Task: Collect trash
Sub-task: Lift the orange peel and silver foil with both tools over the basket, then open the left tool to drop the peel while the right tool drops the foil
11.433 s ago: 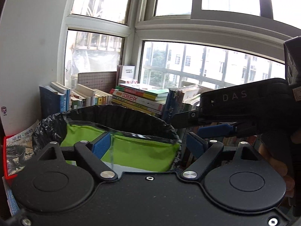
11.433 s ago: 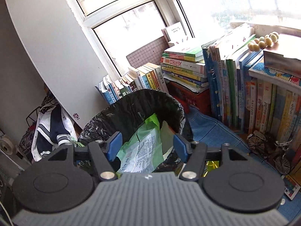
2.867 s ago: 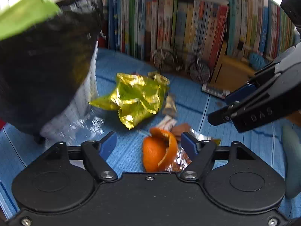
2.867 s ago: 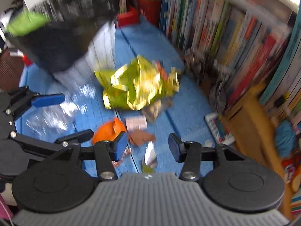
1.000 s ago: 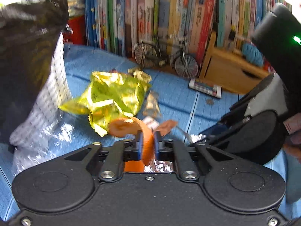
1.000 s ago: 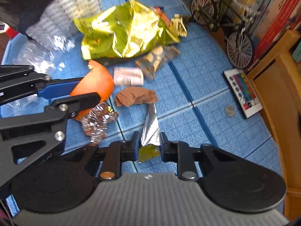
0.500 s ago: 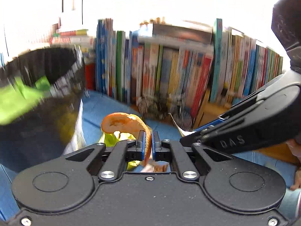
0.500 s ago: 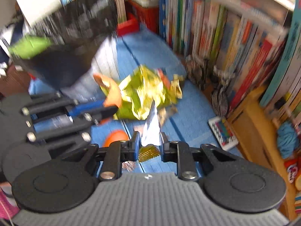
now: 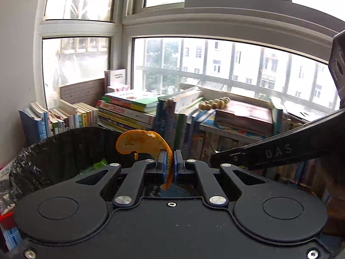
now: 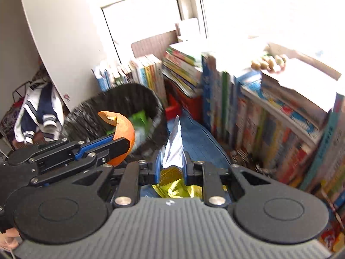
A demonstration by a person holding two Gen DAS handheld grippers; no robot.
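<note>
Left gripper [image 9: 169, 160] jaws pinch peel [image 9: 140, 142] by the bin [image 9: 64, 151]; the right view is blurred. Only it shows right gripper [image 10: 171, 167] jaws pinching a wrapper [image 10: 174, 149].

Bin [image 9: 54, 151] mouth open above; books [image 9: 129, 108] crowd behind; right tool [image 9: 215, 159] alongside.

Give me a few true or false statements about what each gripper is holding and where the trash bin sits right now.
1. The left gripper is shut on an orange peel. True.
2. The right gripper is open and holds nothing. False: it is shut on a silver wrapper.
3. The trash bin has a black liner. True.
4. The orange peel already lies inside the bin. False: it is clamped in the left gripper.
5. Books are stacked by the window. True.
</note>
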